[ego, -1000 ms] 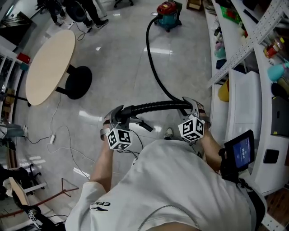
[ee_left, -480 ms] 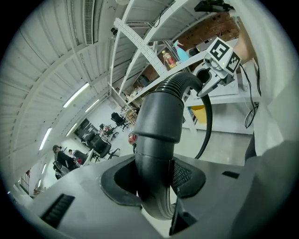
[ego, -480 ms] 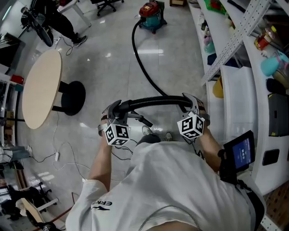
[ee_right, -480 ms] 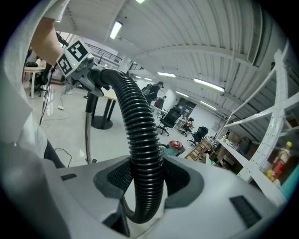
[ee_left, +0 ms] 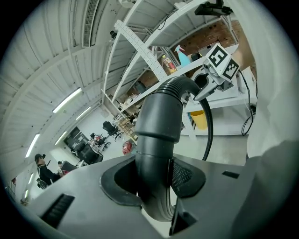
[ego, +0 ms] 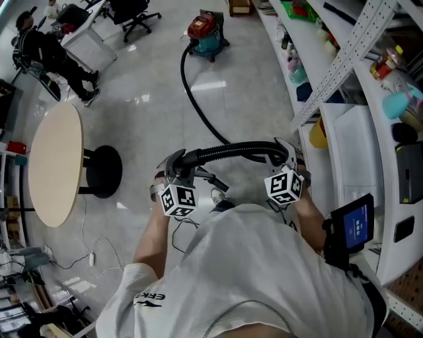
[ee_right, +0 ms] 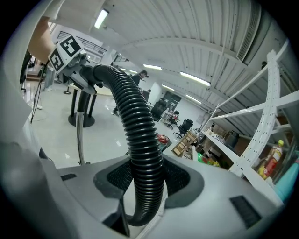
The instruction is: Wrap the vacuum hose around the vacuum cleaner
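Black hose [ego: 231, 150]: left gripper [ee_left: 154, 184] clamps smooth cuff [ee_left: 161, 116], right gripper [ee_right: 147, 184] clamps ribbed length [ee_right: 138, 126].

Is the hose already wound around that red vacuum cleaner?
No, the vacuum hose runs in one long loose line across the floor away from the vacuum cleaner, with no turns around it.

Prob. a lab/workshop: stocked shelving racks [ego: 344, 61], office chair [ego: 132, 10], round table [ego: 53, 165].
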{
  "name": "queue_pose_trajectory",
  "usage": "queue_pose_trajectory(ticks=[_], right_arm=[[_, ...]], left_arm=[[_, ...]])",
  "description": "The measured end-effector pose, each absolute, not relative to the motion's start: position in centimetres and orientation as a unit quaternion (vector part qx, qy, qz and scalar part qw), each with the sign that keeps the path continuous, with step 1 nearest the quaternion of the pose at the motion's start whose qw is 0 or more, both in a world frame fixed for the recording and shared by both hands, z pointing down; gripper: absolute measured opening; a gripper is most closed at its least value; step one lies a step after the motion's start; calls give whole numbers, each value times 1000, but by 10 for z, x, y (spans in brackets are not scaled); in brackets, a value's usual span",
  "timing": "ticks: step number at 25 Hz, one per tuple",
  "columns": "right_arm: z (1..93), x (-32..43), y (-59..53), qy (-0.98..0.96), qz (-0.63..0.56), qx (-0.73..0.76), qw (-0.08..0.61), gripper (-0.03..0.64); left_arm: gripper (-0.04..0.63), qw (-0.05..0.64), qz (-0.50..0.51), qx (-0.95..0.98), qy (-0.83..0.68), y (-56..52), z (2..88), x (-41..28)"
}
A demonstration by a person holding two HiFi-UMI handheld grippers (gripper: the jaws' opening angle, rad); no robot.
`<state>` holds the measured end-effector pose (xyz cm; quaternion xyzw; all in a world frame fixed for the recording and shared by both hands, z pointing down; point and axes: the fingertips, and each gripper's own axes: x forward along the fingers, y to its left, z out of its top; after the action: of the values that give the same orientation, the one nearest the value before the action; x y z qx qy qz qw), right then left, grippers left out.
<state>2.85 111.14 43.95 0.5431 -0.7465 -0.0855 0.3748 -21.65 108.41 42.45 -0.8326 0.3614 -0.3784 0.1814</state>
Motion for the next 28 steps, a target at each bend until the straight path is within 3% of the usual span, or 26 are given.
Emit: queue_pose_trajectory(ticks=[18, 28], right_arm=[[426, 2, 1012, -679, -87, 639, 350, 181], [515, 57, 980, -658, 43, 648, 380, 181]], left_arm=[[140, 237, -325, -863, 306, 946, 370, -229], [140, 211, -297, -857, 364, 870, 322, -253]])
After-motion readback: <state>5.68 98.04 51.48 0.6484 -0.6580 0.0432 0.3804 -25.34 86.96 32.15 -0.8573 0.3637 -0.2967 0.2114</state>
